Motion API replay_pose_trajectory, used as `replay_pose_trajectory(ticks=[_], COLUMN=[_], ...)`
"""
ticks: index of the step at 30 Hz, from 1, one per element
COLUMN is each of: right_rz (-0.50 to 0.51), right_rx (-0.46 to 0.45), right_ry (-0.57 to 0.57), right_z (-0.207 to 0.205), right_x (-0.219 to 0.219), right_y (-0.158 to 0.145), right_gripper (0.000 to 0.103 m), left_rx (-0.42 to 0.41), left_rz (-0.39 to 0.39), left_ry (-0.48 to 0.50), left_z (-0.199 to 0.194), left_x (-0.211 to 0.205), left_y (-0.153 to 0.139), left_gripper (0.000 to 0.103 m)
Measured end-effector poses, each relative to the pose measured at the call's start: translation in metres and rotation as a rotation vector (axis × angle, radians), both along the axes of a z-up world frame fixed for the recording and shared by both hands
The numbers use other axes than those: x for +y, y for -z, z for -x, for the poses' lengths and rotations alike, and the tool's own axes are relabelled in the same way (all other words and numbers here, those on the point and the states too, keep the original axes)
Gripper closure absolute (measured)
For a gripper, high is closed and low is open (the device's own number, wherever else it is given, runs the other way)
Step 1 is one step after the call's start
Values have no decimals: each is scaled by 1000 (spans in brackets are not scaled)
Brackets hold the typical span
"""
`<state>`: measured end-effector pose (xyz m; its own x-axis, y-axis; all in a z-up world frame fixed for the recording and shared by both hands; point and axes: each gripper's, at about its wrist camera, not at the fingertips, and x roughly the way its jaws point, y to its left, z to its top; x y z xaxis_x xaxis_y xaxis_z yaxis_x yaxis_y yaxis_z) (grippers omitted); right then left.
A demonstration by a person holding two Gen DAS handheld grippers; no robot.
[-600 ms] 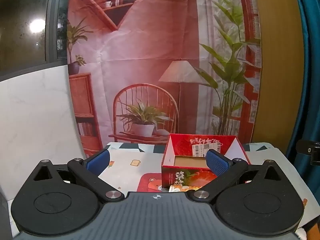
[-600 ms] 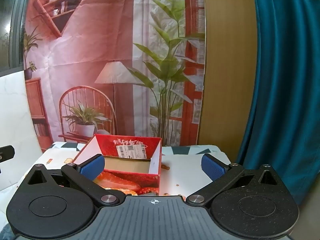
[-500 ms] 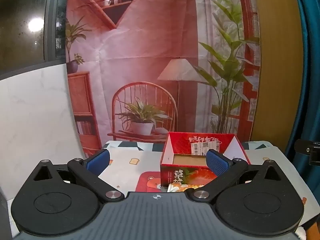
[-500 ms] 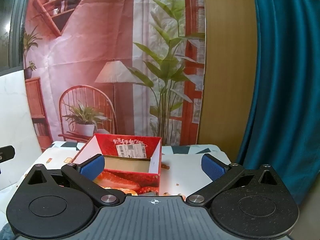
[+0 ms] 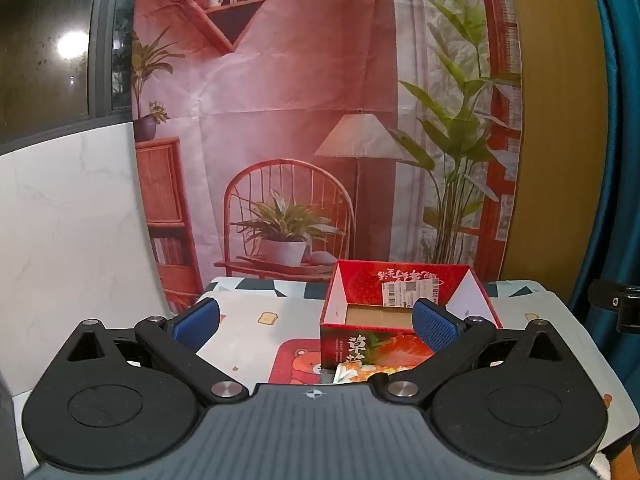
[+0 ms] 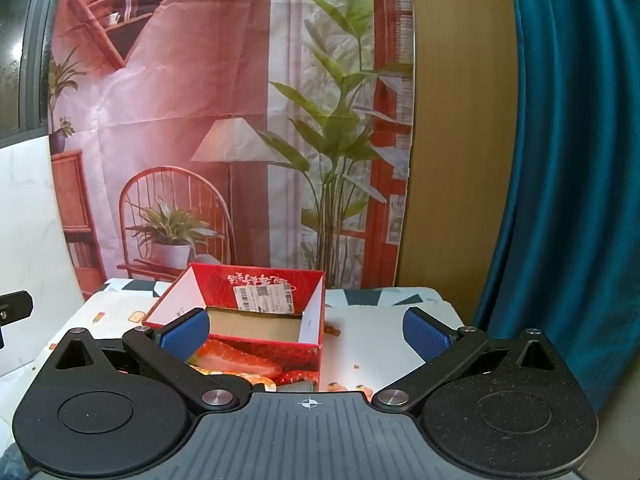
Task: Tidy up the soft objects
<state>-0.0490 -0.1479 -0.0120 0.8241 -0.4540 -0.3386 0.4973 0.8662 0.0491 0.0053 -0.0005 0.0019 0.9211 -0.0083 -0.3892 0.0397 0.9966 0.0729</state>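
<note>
From here I judge the sorting barely begun: my left tongs [image 5: 314,316] are spread wide and hold nothing, the red box [image 5: 404,308] sits open and bare inside on the counter [image 5: 248,316], a crinkly packet [image 5: 352,372] waits before it, and my right tongs [image 6: 306,330] gape equally empty

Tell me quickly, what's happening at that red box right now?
Left tool open, nothing held. Right tool open, nothing held. Red box on the table, open-topped, nothing seen inside. Nothing blocking the way.
</note>
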Motion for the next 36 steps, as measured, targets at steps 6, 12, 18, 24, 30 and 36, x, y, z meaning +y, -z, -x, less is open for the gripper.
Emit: replay_pose_trajectory(ticks=[6,12,18,24,30,36], right_rz=[-1,-1,-1,-2,-2,-3], right_rx=[0,1,2,3,3,3], right_ry=[2,1,3,1,3,2], right_z=[2,1,0,0,0,0], right_x=[-1,-1,-1,-1,-1,-2], right_y=[1,1,1,1,1,2], right_gripper=[0,0,0,0,0,0], left_rx=[1,1,4,3,2,2], left_rz=[4,5,7,8,8,8], left_ry=[-4,-4,-6,-7,-7,-6], left_z=[0,1,-1,0,0,0], left_x=[1,2,4,4,4,4], left_y=[1,2,2,3,4,4], left_gripper=[0,0,0,0,0,0])
